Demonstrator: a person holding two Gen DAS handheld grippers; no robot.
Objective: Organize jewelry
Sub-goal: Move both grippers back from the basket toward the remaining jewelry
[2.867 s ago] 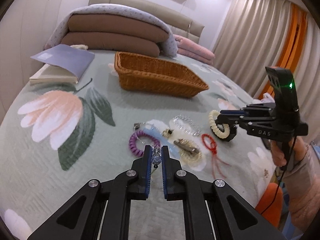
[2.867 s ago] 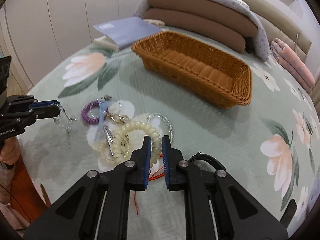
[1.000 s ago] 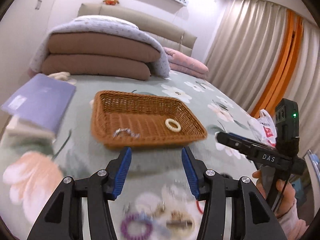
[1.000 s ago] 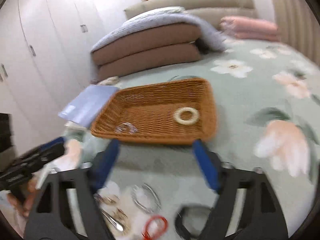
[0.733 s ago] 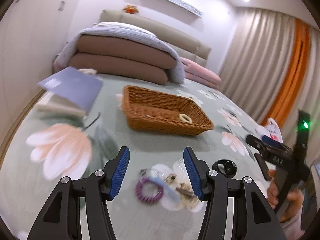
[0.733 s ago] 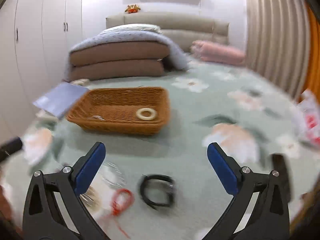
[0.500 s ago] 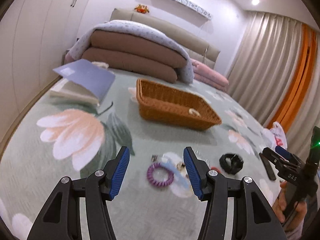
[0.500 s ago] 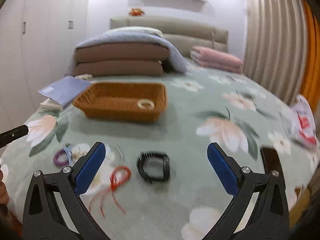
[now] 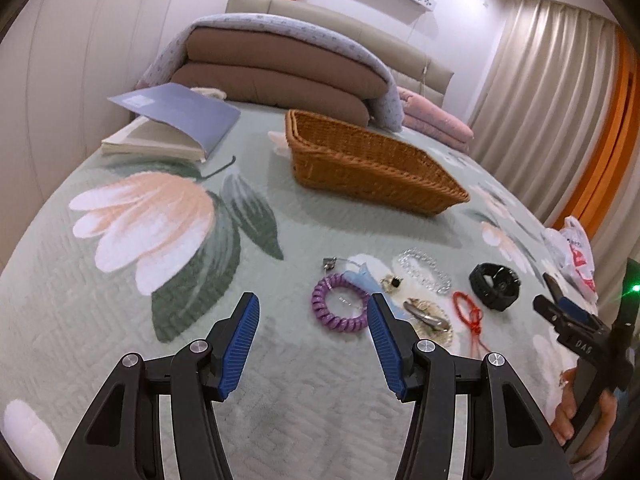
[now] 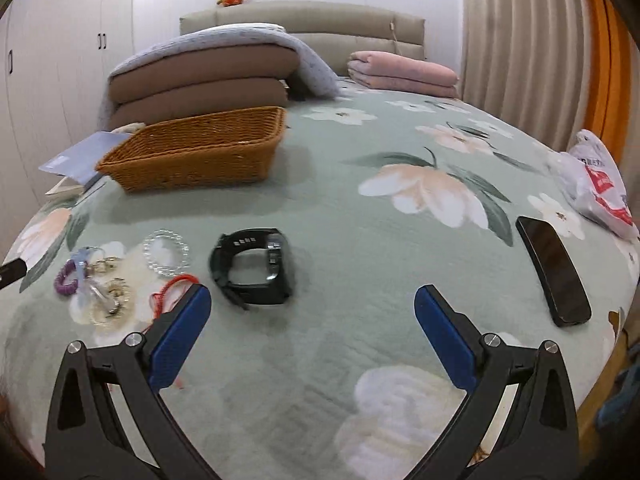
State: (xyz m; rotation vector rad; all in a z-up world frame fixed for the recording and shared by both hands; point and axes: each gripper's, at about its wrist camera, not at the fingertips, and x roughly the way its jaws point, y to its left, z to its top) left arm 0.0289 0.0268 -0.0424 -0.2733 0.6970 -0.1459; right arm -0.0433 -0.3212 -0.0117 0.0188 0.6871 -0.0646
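hovering over the bed, the left claw (image 9: 312,346) stands open and empty in the left wrist view, the purple coil bracelet (image 9: 340,307) just above its right pad, mid-frame; the wicker basket (image 9: 372,168) sits well beyond, upper centre.

in the right wrist view the right claw (image 10: 312,338) gapes at its widest, empty, the black watch (image 10: 252,266) lying above its left pad, strap loop lengthwise across the frame; this hand looks nearer it.

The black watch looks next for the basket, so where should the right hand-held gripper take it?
Judging by its pose, take the black watch across the near band segment from above: it lies as an open loop, so one finger can drop inside, one outside. The right hand-held gripper is open.
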